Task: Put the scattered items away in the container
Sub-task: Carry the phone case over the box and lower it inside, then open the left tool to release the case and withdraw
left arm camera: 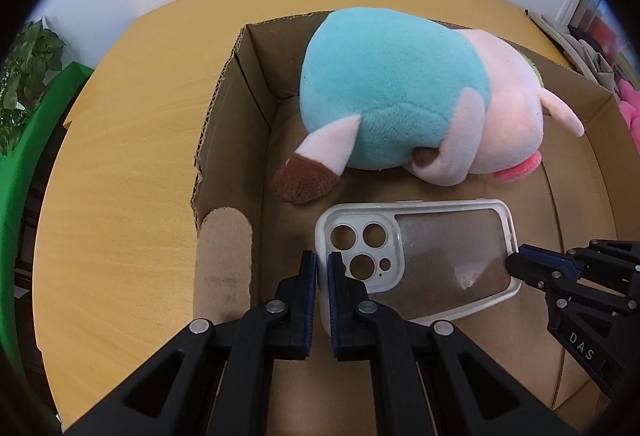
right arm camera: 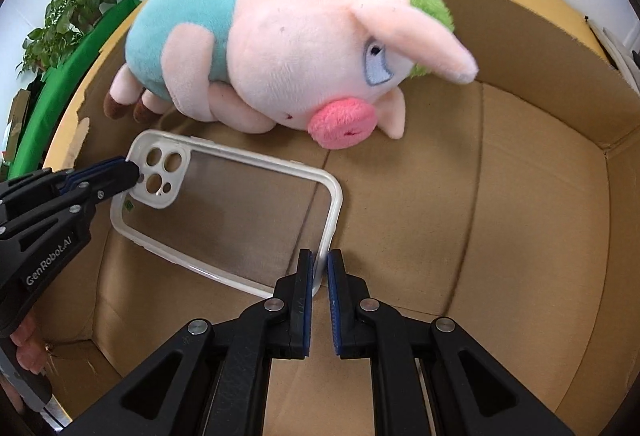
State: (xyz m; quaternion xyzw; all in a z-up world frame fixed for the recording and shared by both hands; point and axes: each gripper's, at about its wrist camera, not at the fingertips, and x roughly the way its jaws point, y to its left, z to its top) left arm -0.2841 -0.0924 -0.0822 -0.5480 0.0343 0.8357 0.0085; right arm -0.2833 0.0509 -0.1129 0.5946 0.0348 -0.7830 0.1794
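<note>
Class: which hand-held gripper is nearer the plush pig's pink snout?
Right. The right hand-held gripper pinches the clear phone case end nearer the snout; the left hand-held gripper grips the camera-cutout end, near the hooves.

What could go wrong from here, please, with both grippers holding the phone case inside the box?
1. The left gripper and right gripper each pinch only a thin rim of the case; uneven release could twist or flick it.
2. The case sits close to the pig and might land against its legs.

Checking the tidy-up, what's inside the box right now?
Inside the box: a plush pig and a clear phone case pinched by both grippers. Whatever lies under the pig is hidden.
</note>
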